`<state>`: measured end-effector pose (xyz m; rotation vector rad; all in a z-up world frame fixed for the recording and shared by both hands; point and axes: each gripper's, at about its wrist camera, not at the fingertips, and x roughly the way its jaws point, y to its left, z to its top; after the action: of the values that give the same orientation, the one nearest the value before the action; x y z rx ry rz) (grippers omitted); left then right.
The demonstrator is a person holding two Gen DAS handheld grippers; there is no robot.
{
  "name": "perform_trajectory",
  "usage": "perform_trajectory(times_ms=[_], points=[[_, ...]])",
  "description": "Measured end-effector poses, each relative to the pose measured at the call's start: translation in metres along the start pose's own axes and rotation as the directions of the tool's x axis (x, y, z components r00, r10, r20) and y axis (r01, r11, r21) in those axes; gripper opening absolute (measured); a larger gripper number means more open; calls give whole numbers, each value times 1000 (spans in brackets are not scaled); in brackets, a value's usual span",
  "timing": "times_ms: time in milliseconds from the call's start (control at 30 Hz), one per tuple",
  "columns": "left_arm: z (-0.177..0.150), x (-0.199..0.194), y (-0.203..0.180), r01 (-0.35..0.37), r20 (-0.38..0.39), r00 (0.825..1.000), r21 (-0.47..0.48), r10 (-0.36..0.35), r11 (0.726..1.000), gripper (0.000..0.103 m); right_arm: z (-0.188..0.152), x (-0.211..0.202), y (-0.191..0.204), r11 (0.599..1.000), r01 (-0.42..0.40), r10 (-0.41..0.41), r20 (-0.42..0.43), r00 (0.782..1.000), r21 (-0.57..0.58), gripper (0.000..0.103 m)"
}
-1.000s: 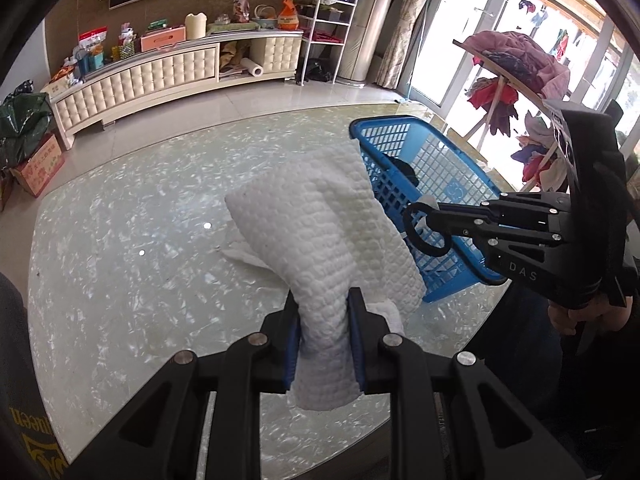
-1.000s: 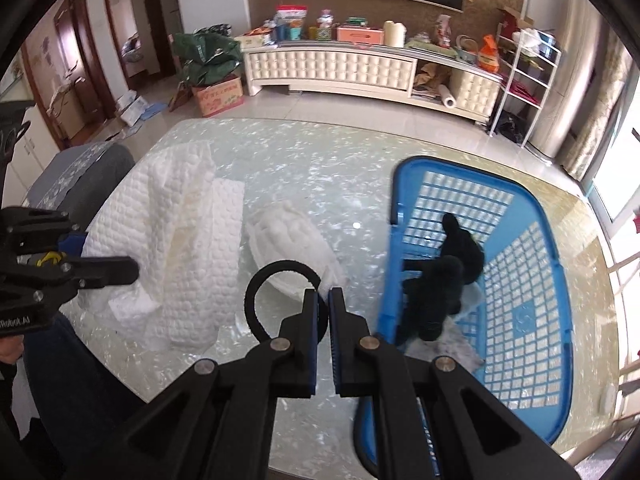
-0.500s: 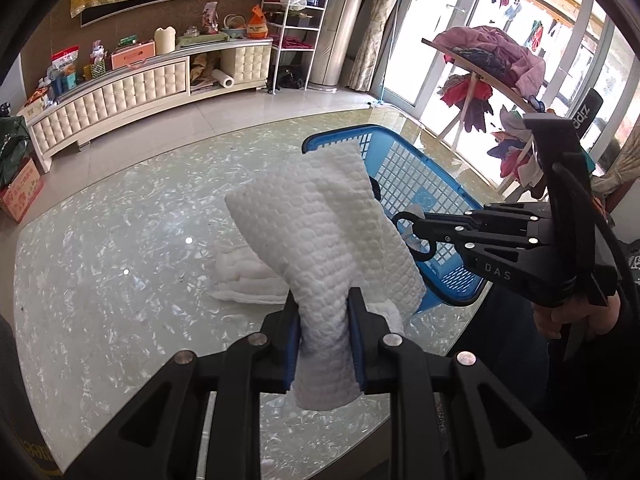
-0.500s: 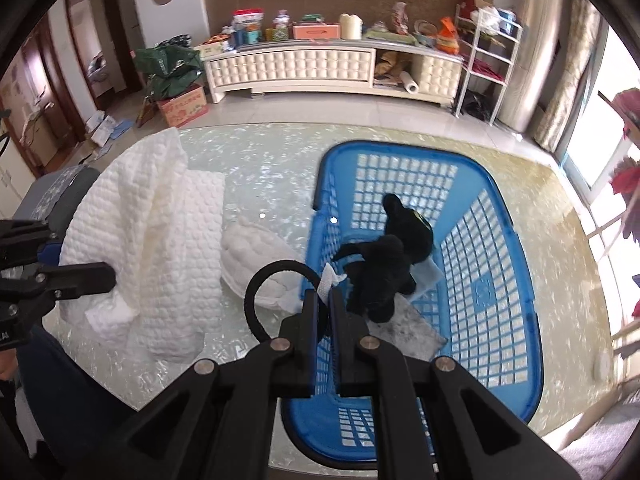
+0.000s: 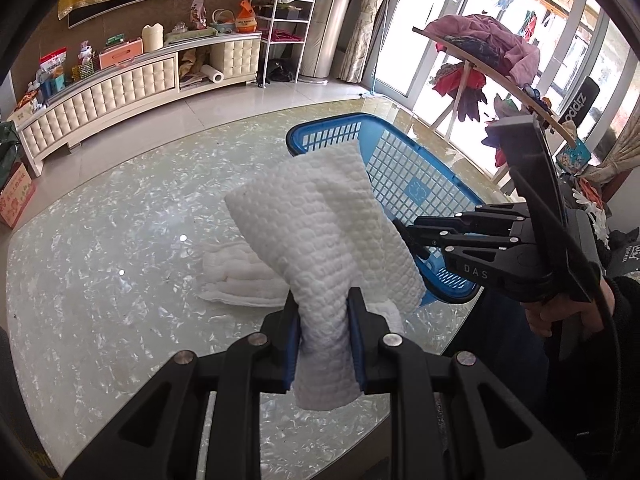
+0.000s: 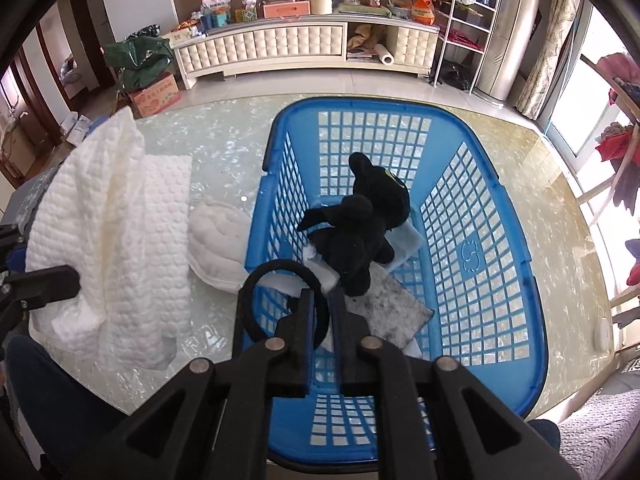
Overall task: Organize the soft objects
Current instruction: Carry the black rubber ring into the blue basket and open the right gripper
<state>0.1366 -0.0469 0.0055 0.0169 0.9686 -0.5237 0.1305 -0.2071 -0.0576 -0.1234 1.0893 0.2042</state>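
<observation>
The left gripper [image 5: 325,340] pinches a white towel [image 5: 320,240] tight. Over the blue basket [image 6: 500,208], the right gripper [image 6: 319,320] is opening, a black hair tie [image 6: 256,280] slack between its jaws.

The right gripper [image 6: 321,312] has been carried from beside the blue basket [image 6: 516,280] to above its interior, now lower centre of the right wrist view. Its jaws are opening, the black hair tie [image 6: 256,280] between them.

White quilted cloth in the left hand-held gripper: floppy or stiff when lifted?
Probably floppy: the white quilted cloth bunches where the left hand-held gripper pinches it and folds over above. Likely light, since that narrow pinch carries it. The textured surface should resist slipping.
</observation>
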Motion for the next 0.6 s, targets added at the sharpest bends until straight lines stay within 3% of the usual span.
perform_trajectory(times_ms=[200, 300, 600], points=[[1, 3, 0, -3, -6, 1000, -1, 3, 1000, 20, -2, 1, -2, 1000, 8, -8, -8, 1000, 7, 40], [2, 3, -1, -2, -6, 1000, -2, 2, 1000, 20, -3, -2, -1, 1000, 30, -30, 2, 1000, -5, 65], [5, 4, -7, -3, -7, 1000, 17, 3, 1000, 20, -1, -4, -12, 998, 64, -64, 13, 998, 2, 90]])
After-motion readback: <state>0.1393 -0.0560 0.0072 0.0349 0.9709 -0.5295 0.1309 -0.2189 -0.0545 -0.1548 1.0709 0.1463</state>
